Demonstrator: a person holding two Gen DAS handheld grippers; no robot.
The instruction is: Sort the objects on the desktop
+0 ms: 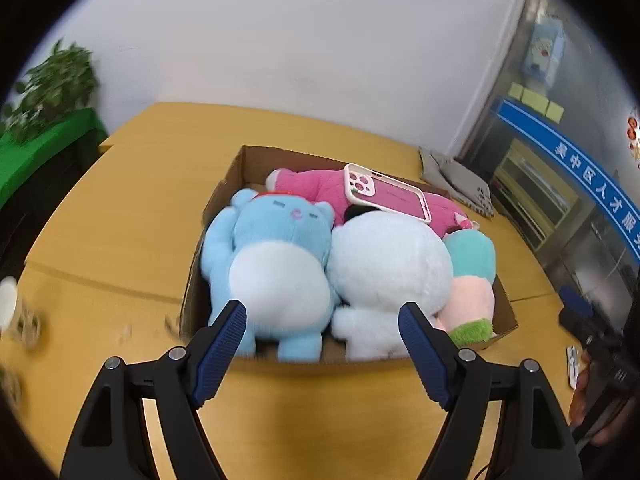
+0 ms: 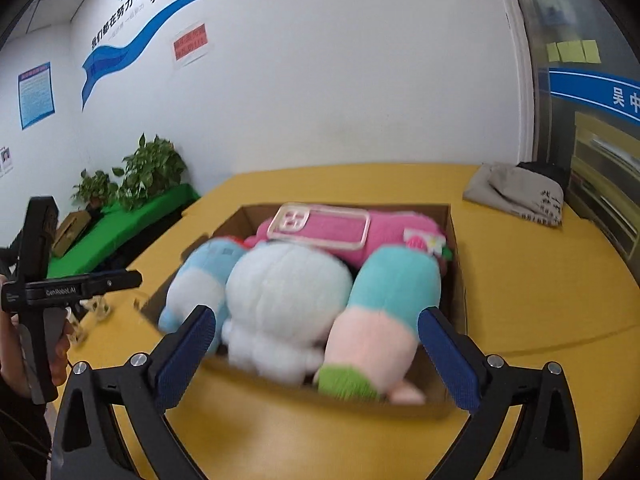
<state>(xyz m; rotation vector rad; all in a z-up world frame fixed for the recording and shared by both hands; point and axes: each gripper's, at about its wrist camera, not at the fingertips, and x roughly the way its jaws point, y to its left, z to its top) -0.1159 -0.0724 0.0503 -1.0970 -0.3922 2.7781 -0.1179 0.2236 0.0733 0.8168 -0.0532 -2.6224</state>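
A cardboard box (image 1: 248,160) sits on the yellow table (image 1: 132,216), packed with plush toys. In it lie a blue bear (image 1: 272,256), a white plush (image 1: 384,264), a teal-pink-green plush (image 1: 472,280) and a pink plush (image 1: 312,188) at the back. A pink phone case (image 1: 386,192) rests on the pink plush. My left gripper (image 1: 322,322) is open just before the box's near edge, empty. My right gripper (image 2: 316,330) is open too, in front of the same box (image 2: 454,240), facing the white plush (image 2: 288,296) and the teal-pink plush (image 2: 384,312). The phone case (image 2: 320,226) shows there as well.
A grey folded cloth (image 1: 456,180) lies at the table's far right corner. Small light objects (image 2: 94,308) sit on the table left of the box. Potted plants (image 2: 152,168) stand on a green-covered side surface (image 2: 120,228). A hand (image 2: 24,352) holds the left gripper's handle.
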